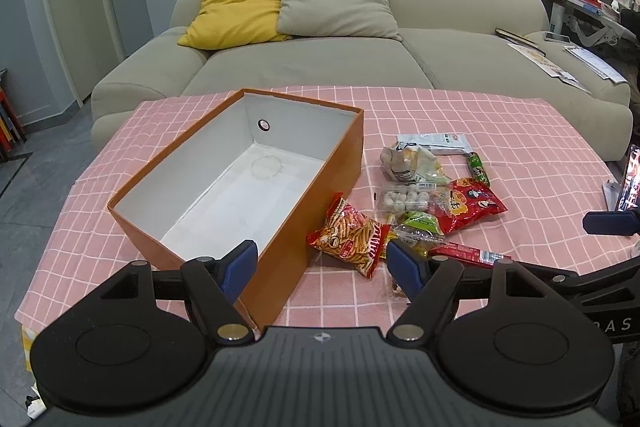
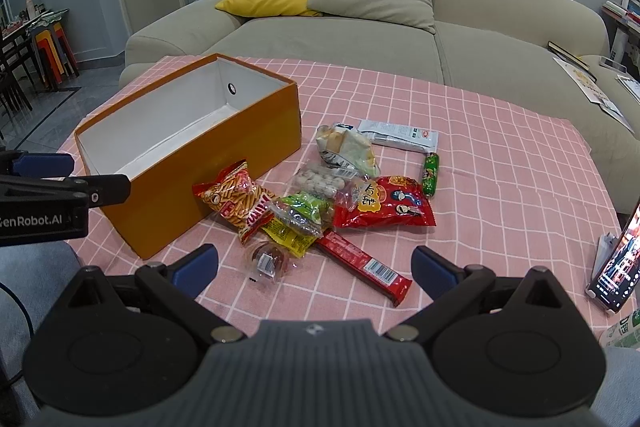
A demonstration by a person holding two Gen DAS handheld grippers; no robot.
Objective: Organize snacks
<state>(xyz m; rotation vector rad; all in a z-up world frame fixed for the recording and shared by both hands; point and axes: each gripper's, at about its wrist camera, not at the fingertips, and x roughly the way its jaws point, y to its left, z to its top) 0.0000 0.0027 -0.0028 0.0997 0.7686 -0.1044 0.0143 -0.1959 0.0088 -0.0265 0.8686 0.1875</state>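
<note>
An empty orange box [image 1: 320, 163] [image 2: 224, 155] with a white inside stands on the pink checked tablecloth [image 1: 500, 131] [image 2: 500, 163]. Right of it lies a pile of snacks: an orange stick-snack bag [image 1: 352, 235] [image 2: 236, 199], a red bag [image 1: 472, 207] [image 2: 384, 203], a green sausage [image 1: 478, 167] [image 2: 430, 173], a long red bar [image 2: 364, 263] and a white packet [image 1: 434, 143] [image 2: 396, 135]. My left gripper [image 1: 320, 267] hovers open over the box's near corner. My right gripper [image 2: 314, 269] hangs open above the red bar, holding nothing.
A beige sofa [image 1: 320, 59] [image 2: 400, 43] with yellow and grey cushions stands behind the table. A phone [image 2: 618, 267] leans on a stand at the table's right edge. Stacked stools [image 2: 52, 47] stand far left on the floor.
</note>
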